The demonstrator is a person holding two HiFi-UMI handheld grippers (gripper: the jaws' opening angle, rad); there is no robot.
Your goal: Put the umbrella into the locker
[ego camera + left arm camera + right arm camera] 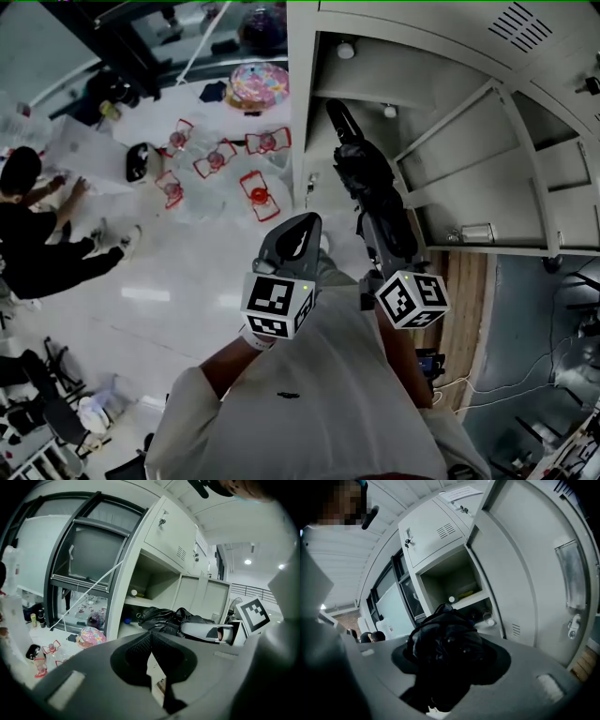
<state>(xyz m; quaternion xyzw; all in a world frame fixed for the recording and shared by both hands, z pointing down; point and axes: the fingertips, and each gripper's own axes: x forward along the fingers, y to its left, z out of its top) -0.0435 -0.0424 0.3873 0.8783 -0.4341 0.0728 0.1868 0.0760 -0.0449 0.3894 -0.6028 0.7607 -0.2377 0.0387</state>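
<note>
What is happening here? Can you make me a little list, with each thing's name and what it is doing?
umbrella: black, folded up, its far end pointing into the locker
right gripper: shut on the umbrella
left gripper: jaws together, holding nothing
locker: grey, one compartment open
locker door: swung wide open
job so far: the umbrella is not yet all the way inside
also there: a person sitting on the floor, off to the side

The right tongs point(375, 239) grip a black umbrella point(361, 173) reaching ahead into the open locker point(441, 84); the left tongs point(295, 234) hang beside them.
</note>
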